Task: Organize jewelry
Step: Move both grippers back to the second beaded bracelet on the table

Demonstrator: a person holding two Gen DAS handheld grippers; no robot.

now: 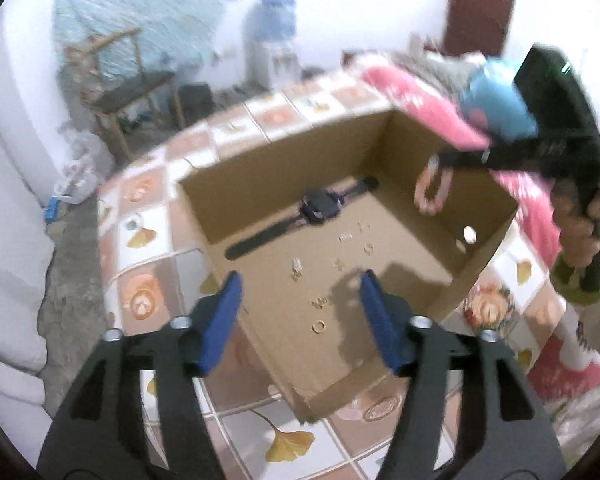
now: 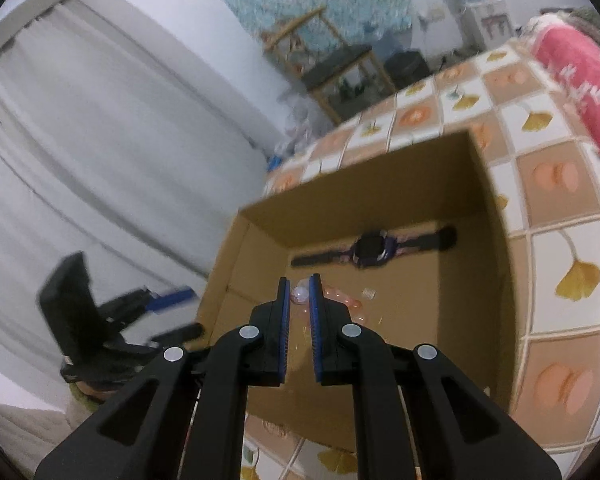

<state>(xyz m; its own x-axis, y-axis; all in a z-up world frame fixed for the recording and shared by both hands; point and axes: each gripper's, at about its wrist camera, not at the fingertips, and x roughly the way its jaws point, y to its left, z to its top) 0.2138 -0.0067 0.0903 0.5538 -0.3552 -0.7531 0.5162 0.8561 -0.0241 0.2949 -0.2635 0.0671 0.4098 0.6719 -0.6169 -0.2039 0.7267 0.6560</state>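
Several small gold rings [image 1: 319, 326] and a dark wristwatch [image 1: 320, 208] already lie in the open brown cardboard box [image 1: 484, 236]; left gripper [image 1: 298, 316] hangs empty, jaws apart, while right gripper [image 2: 299, 294], clamped on a pink bead bracelet [image 1: 432, 192], hovers above the box, not yet released

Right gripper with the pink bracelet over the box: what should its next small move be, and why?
Probably open the jaws to drop it. The right gripper is shut on the pink bracelet, which hangs inside the cardboard box, above the floor where the watch and small rings already lie. The left gripper is open and empty.
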